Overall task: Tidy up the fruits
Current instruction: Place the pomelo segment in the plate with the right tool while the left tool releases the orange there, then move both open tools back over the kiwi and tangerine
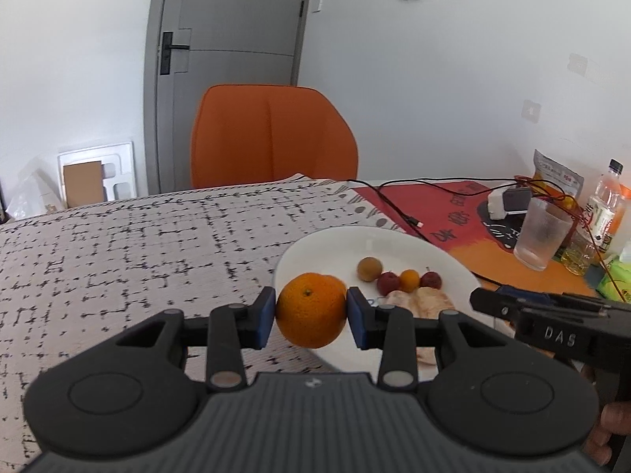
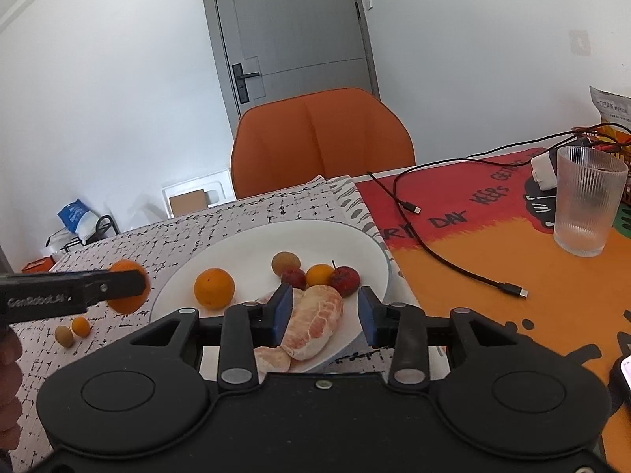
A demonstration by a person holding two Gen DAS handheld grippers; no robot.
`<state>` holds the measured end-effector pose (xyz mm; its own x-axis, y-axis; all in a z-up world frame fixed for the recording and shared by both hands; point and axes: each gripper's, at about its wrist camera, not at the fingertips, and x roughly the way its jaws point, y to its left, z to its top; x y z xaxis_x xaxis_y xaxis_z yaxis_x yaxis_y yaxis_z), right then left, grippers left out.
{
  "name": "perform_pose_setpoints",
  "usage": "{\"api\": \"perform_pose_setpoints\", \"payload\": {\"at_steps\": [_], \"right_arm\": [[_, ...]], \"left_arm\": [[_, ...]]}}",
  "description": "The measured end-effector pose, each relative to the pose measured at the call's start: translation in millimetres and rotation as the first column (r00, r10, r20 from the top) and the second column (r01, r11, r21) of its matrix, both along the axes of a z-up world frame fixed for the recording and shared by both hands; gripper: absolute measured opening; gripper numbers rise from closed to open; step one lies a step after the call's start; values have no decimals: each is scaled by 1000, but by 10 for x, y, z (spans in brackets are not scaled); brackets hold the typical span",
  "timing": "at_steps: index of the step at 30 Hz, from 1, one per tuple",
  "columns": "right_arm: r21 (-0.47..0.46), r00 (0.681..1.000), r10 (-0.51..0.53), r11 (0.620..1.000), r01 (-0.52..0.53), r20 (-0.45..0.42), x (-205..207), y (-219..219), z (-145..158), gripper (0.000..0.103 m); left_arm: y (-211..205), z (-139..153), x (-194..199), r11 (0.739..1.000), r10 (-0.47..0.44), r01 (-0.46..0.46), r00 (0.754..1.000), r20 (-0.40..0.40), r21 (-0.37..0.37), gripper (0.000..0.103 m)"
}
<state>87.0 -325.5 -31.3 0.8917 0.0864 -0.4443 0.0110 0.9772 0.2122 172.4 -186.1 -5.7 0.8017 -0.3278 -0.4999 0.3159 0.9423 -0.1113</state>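
Even, soft daylight fills both views; shadows are faint. Fisheye distortion bows the door and wall lines, with dark corners at upper right. Near gripper bodies appear slightly soft.

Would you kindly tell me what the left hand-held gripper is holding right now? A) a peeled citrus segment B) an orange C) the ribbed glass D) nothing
B: the left hand-held gripper has its two blue pads pressed against both sides of an orange, carried at the near rim of the white plate, while the right hand-held gripper is open over the peeled segment.
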Motion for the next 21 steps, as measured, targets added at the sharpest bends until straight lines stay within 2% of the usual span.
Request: {"api": "perform_pose_setpoints", "payload": {"at_steps": [6,8,12,16,21], "right_arm": [[6,1000,8,1000,-8,5,-26,13,16,43],[6,1000,19,1000,-19,4,-28,42,15,43],[8,999,38,999,-38,7,-31,109,12,48],[12,998,58,998,-58,6,-15,182,20,51],[7,996,83,997,-83,16,-15,299,53,64]], "left_arm": [[-55,71,-38,1000,-10,9,999,37,7,47],[-20,73,-45,1000,2,-2,999,33,7,56],[109,61,-63,999,46,-46,999,23,15,63],[263,79,-110,995,94,-95,995,32,25,78],[436,98,-160,989,140,-142,989,40,34,83]]}}
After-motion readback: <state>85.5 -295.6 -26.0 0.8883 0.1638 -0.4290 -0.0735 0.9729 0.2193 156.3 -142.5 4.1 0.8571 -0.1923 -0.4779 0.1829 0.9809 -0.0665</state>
